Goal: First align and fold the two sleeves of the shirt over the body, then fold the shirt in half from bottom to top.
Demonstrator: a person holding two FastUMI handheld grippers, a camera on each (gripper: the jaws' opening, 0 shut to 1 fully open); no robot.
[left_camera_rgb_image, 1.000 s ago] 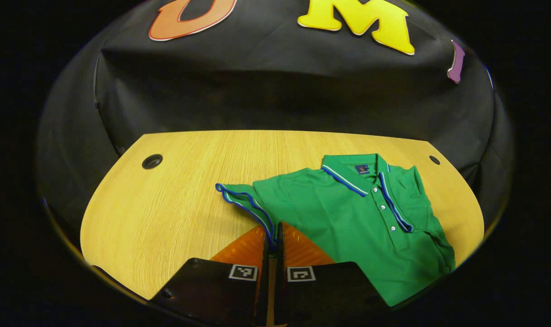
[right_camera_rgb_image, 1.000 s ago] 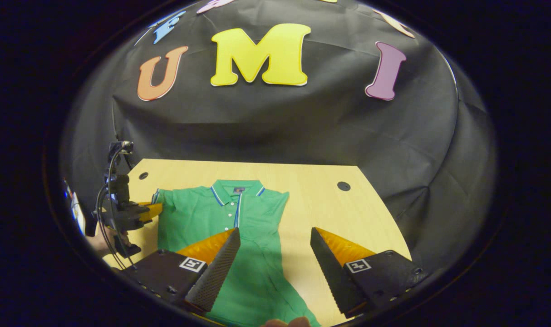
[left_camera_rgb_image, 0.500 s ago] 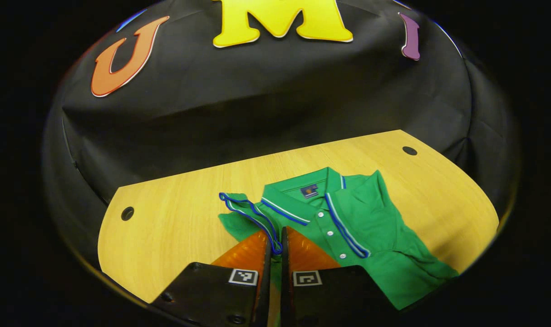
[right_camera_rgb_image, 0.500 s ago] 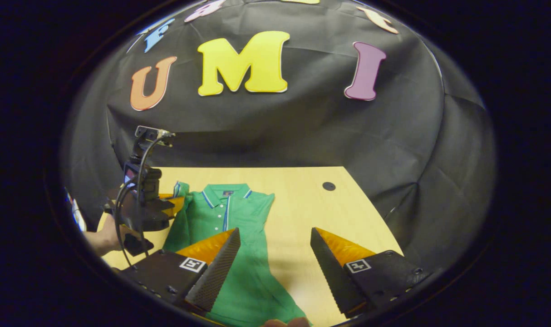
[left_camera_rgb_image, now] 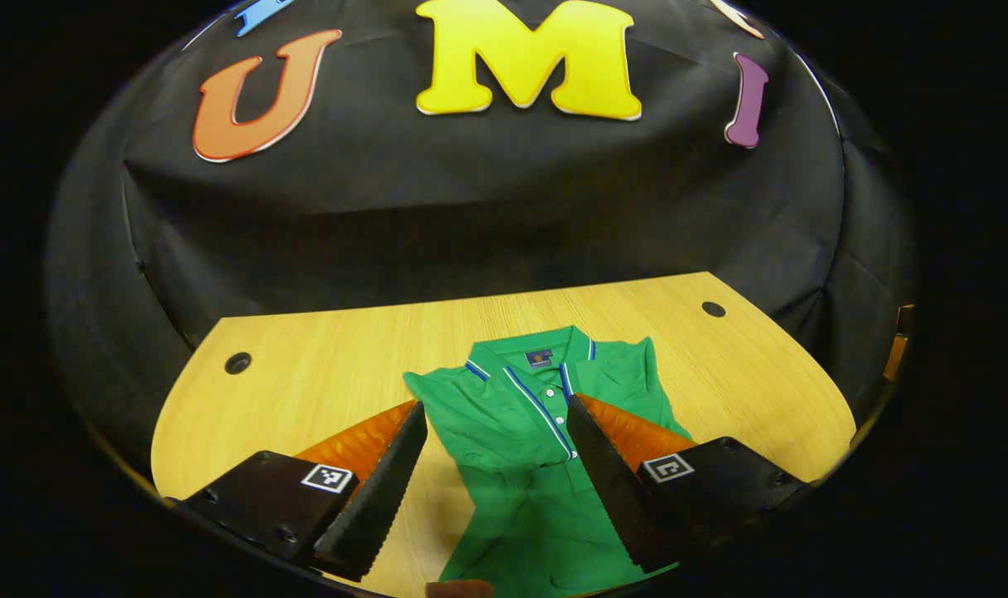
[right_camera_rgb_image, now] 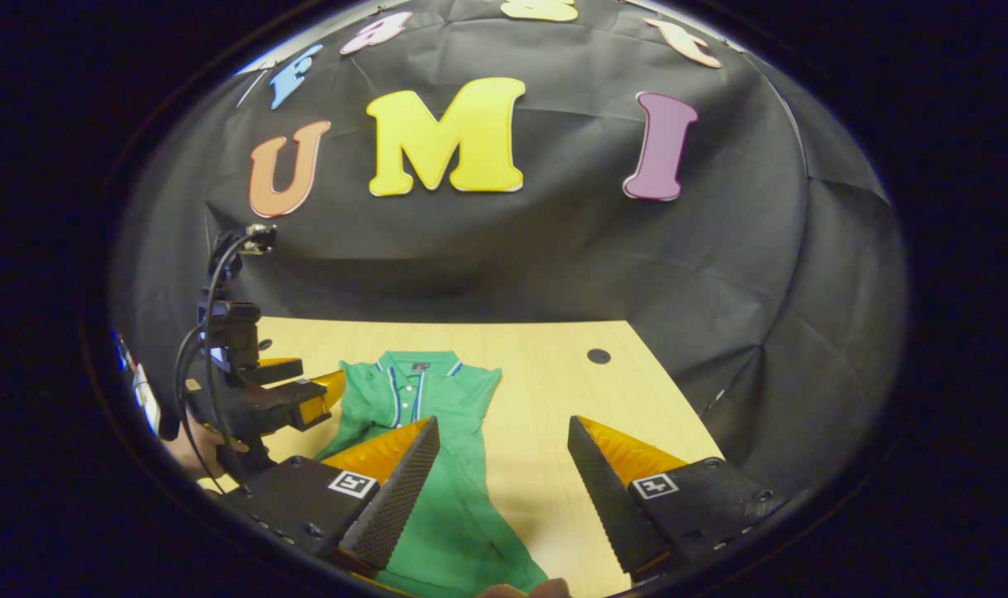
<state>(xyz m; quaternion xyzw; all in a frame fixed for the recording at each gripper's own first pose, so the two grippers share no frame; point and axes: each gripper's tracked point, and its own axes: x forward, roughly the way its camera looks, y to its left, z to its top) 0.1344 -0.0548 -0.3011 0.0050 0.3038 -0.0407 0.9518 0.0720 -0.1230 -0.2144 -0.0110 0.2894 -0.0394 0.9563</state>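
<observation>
One green polo shirt [left_camera_rgb_image: 525,432] lies flat on the wooden table [left_camera_rgb_image: 321,374], collar toward the booth wall, both sleeves already folded in over the body so the shape is a narrow strip. We see a small dark label w/ an orange mark inside the collar [left_camera_rgb_image: 540,358], too small to read; no other writing legible on it. Collar and button placket carry blue-and-white piping, small white buttons down the front. Fabric looks like soft knit, a few creases near the lower part.

Left gripper [left_camera_rgb_image: 497,432], in the left gripper view: jaws spread wide, nothing between them, fingers straddling the shirt's chest from above, apart from the cloth. Inner faces are ribbed, saw-tooth edged; black bodies behind carry square black-and-white marker tags. In the right gripper view we see the same tool [right_camera_rgb_image: 292,399] at the shirt's left edge, cables looping up to its camera mount, a hand [right_camera_rgb_image: 190,453] holding it from below.

Right gripper [right_camera_rgb_image: 504,453], in the right gripper view: also released, jaws wide, empty, held above the lower part of the shirt and the bare table beside it. Same ribbed faces, same marker tags.

Table top is light wood grain w/ rounded corners and two dark round cable holes [left_camera_rgb_image: 238,363] near the far corners.
</observation>
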